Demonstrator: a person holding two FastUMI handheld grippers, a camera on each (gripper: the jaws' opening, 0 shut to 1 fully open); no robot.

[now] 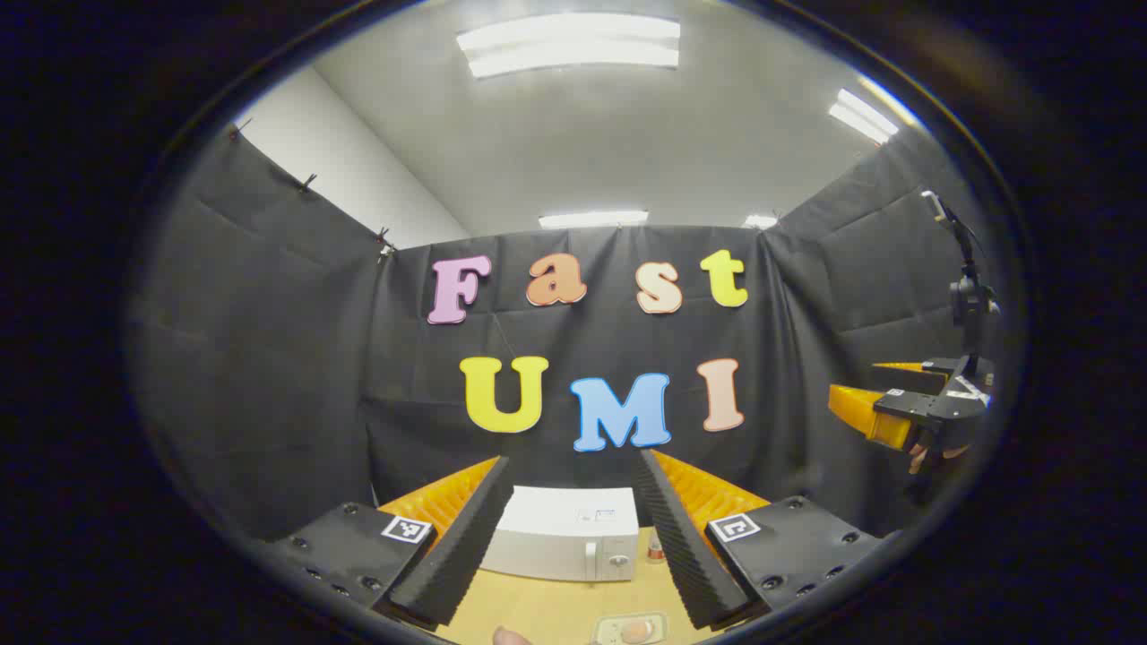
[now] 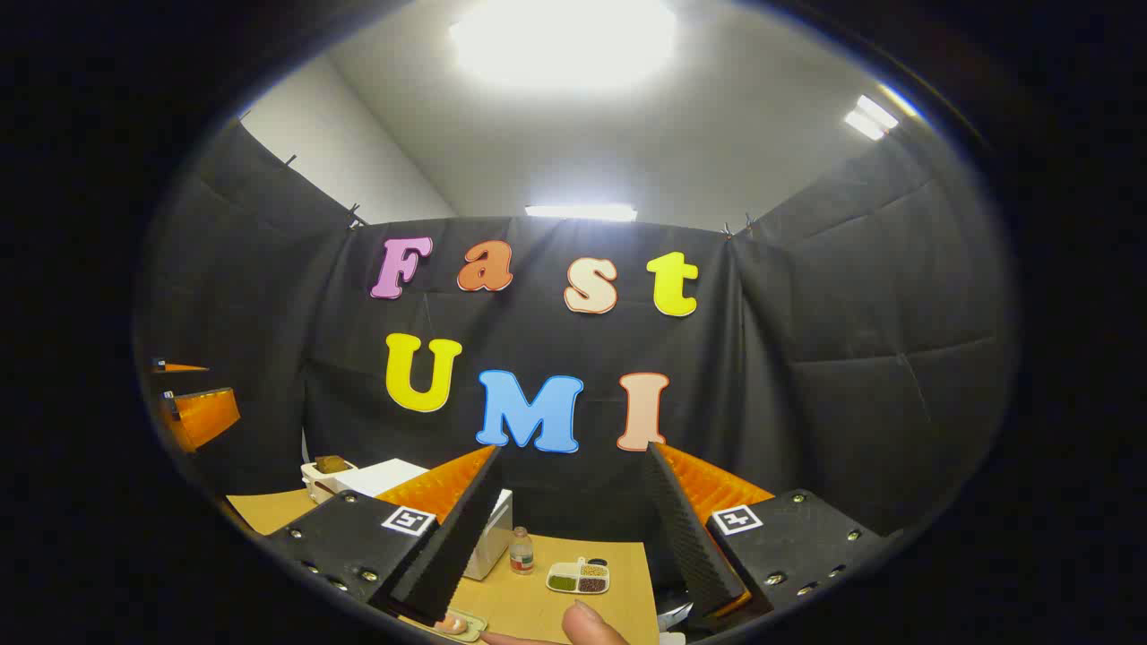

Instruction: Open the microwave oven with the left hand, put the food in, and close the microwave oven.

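Microwave oven [image 1: 572, 533], boxy, smooth white

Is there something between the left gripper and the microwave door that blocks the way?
Nothing visible does. In the left gripper view the left gripper is open and apart from the microwave, door shut, framed between its fingers. The small bottle stands at its right side, off the door.

microwave [image 1: 570, 534]: glossy white plastic | table [image 1: 556, 609]: smooth matt wood

Ridged fingers [image 1: 457, 546], square marker tags [image 1: 406, 528]
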